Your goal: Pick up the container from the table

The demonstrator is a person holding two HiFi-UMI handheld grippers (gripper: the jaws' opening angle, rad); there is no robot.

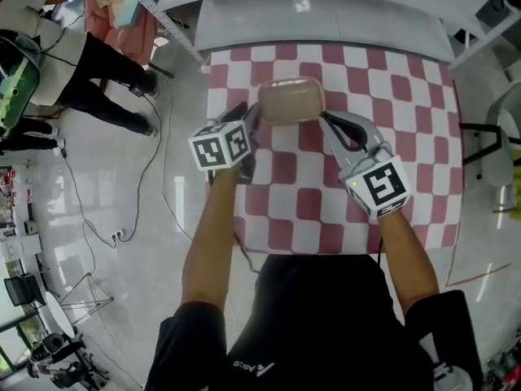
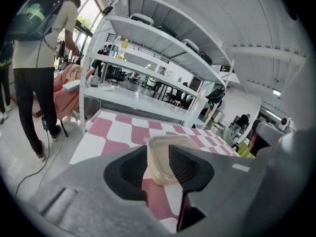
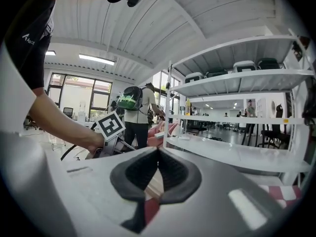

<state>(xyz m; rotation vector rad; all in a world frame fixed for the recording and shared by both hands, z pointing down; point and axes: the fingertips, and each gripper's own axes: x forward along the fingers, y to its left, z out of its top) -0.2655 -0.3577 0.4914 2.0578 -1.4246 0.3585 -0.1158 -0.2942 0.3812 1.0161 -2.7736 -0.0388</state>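
Observation:
The container (image 1: 290,100) is a translucent beige tub with rounded corners, lying on the red-and-white checked table (image 1: 407,96) towards its far side. My left gripper (image 1: 251,117) sits at the tub's left end, and in the left gripper view its jaws (image 2: 159,163) stand open with the container's near end (image 2: 163,149) showing in the gap between them. My right gripper (image 1: 327,120) is against the tub's right end. Its jaws (image 3: 158,151) are shut tip to tip with nothing between them. A beige sliver shows just below them.
A person (image 1: 89,63) stands on the floor to the left, beside a pink cloth (image 1: 114,15) and white shelving (image 2: 148,58). A cable (image 1: 155,169) trails across the floor. A metal shelf (image 1: 326,15) borders the table's far edge. A chair (image 1: 496,153) stands at the right.

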